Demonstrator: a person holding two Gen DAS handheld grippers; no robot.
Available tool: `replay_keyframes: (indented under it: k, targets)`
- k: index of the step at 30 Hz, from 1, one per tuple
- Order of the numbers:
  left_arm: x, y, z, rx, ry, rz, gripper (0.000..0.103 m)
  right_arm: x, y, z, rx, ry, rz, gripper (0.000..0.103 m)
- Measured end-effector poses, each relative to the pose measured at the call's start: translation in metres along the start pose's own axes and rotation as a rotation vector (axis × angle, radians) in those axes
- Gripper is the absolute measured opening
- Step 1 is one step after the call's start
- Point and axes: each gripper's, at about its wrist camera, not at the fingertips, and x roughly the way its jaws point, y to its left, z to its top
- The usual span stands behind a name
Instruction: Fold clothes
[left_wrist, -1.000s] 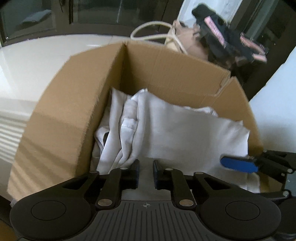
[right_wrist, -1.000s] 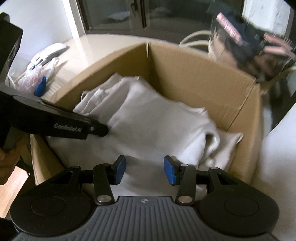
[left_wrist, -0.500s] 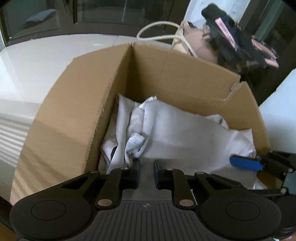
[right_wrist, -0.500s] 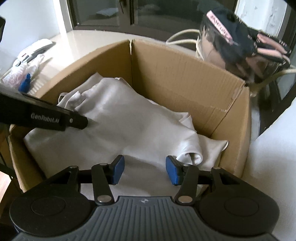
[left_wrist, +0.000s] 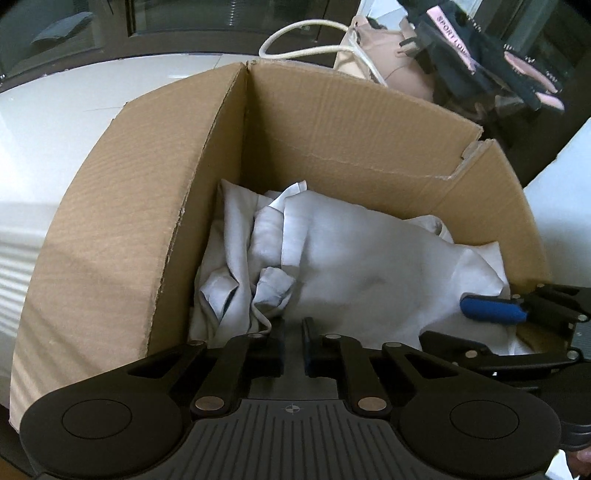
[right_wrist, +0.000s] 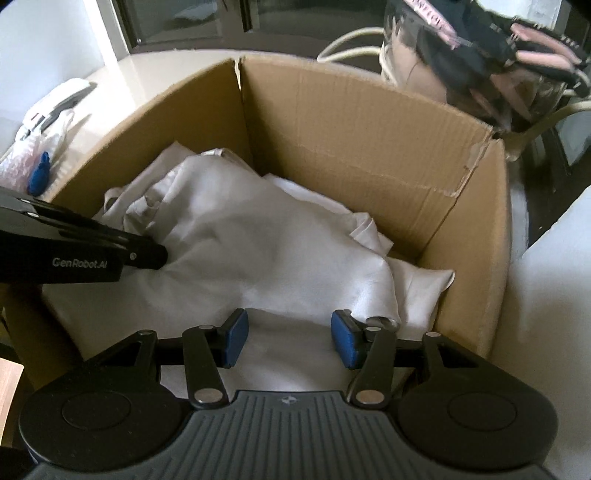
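Observation:
A crumpled white garment (left_wrist: 354, 266) fills the bottom of an open cardboard box (left_wrist: 332, 122); it also shows in the right wrist view (right_wrist: 258, 243), inside the same box (right_wrist: 369, 140). My left gripper (left_wrist: 292, 341) hangs over the box's near edge with its jaws nearly together and nothing visible between them. My right gripper (right_wrist: 289, 341) is open and empty above the garment's near part. Its blue pad (left_wrist: 487, 309) shows at the right in the left wrist view. The left gripper's finger (right_wrist: 110, 247) reaches in from the left in the right wrist view.
The box stands on a white surface (left_wrist: 74, 110). Behind it are a beige bag with white rope handles (left_wrist: 380, 62) and dark and pink clothing (left_wrist: 480, 55). A plastic bag with a blue item (right_wrist: 38, 173) lies left of the box. A white surface (right_wrist: 554, 295) lies to its right.
Both grippers have pulled back and up from the box, so more of its walls and the garment shows. The garment has sunk lower in the box. The right jaws stand a little wider.

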Motion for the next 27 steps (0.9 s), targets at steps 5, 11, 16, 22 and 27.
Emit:
replay_keyframes:
  k: [5,11,16,22,27]
  targets:
    - [-0.016,0.0,-0.005,0.034,-0.015,-0.018,0.027,-0.021,0.003,-0.003,-0.029,-0.04,-0.008,0.064]
    - [-0.05,-0.012,-0.014,0.092,-0.067,-0.01,0.057,-0.053,0.005,-0.011,0.009,-0.095,0.005,0.066]
    - [-0.084,-0.025,-0.027,0.124,-0.118,-0.022,0.08,-0.087,0.019,-0.025,0.046,-0.146,-0.016,0.072]
    - [-0.127,-0.031,-0.057,0.142,-0.175,-0.038,0.094,-0.13,0.041,-0.049,0.045,-0.192,-0.06,0.083]
    - [-0.155,-0.035,-0.085,0.15,-0.21,-0.043,0.094,-0.166,0.06,-0.074,0.053,-0.229,-0.085,0.087]
